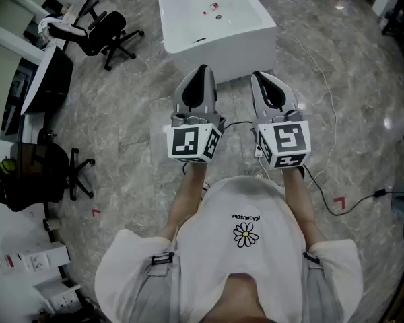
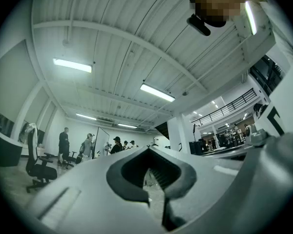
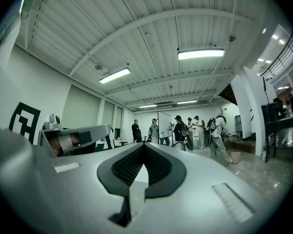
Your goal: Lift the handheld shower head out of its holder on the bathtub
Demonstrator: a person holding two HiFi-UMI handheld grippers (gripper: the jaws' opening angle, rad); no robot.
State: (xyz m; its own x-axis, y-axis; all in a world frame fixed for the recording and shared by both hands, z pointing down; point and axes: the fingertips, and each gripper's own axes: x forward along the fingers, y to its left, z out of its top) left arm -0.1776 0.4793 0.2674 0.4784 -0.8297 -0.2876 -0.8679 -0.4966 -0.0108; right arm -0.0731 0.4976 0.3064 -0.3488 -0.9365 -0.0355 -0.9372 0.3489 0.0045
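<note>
- Shower head: too small to pick out in the head view. It presumably sits on the bathtub (image 1: 182, 19), well ahead of the left hand-held gripper (image 1: 201, 73) and right hand-held gripper (image 1: 262, 78).
- Left gripper view: jaws pressed together, nothing between them.
- Right gripper view: likewise closed and empty.
- It is likely light, rigid and slick, so grip its handle.
</note>
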